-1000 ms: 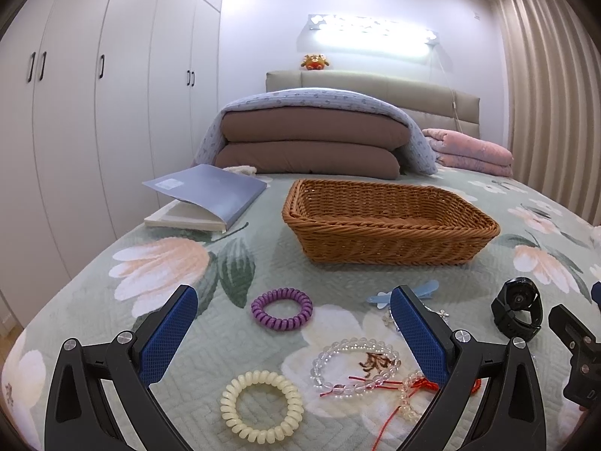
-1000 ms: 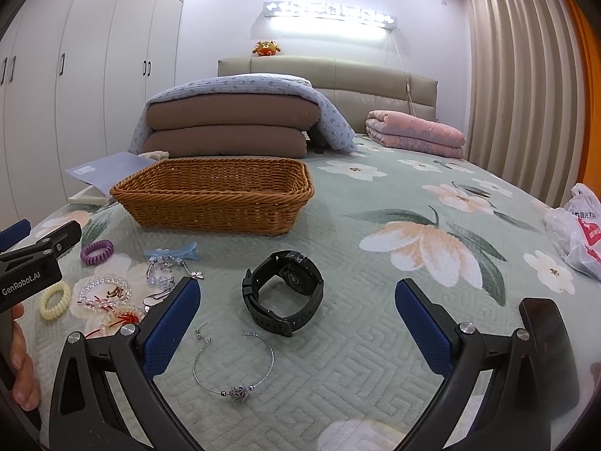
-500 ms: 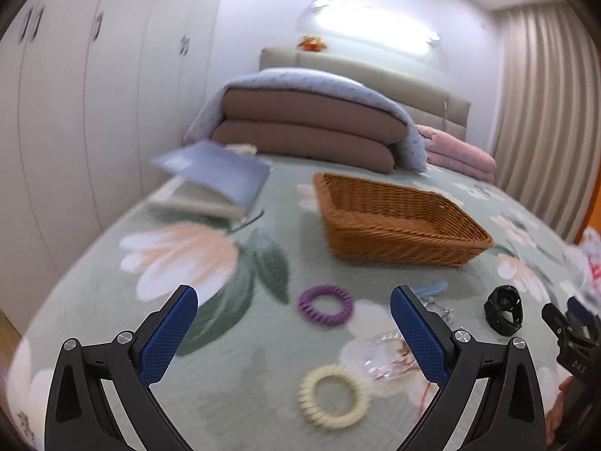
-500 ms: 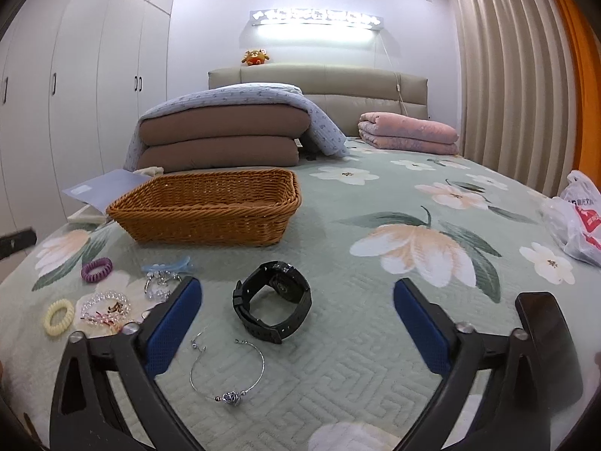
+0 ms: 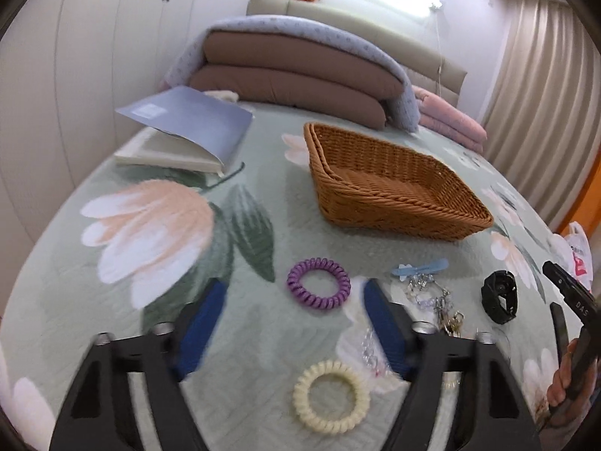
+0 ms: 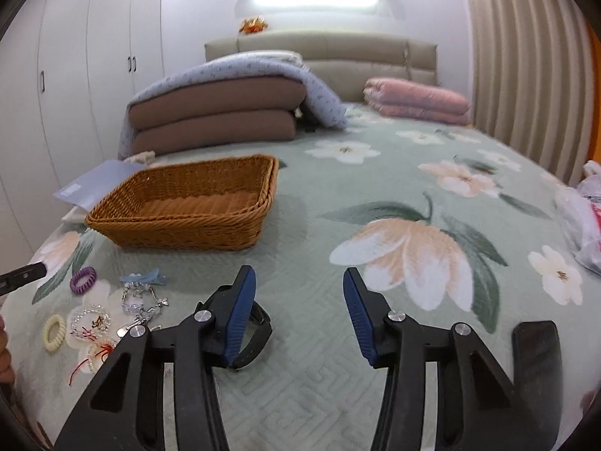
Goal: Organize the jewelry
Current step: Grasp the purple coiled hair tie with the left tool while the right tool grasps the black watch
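Observation:
An empty wicker basket (image 5: 398, 184) (image 6: 188, 203) stands on the floral bedspread. Nearer lie a purple coil hair tie (image 5: 318, 288) (image 6: 82, 280), a cream coil hair tie (image 5: 331, 395) (image 6: 53, 332), a blue hair clip (image 5: 420, 267) (image 6: 144, 277), a silver chain piece (image 5: 435, 300), bead bracelets (image 6: 90, 319) and a black watch (image 5: 499, 297), partly hidden behind my right finger (image 6: 259, 332). My left gripper (image 5: 296, 319) is open and empty, above the two hair ties. My right gripper (image 6: 298, 310) is open and empty, just right of the watch.
An open book (image 5: 188, 131) lies left of the basket. Folded brown quilts (image 5: 285, 75) and a pink blanket (image 6: 413, 101) sit at the headboard. A white plastic bag (image 6: 582, 210) lies at the right edge. A black phone (image 6: 537, 353) lies near right. Wardrobes line the left wall.
Both grippers have tilted down towards the bedspread and moved forward. Both jaws have narrowed but remain open. The right gripper's left finger now covers part of the watch.

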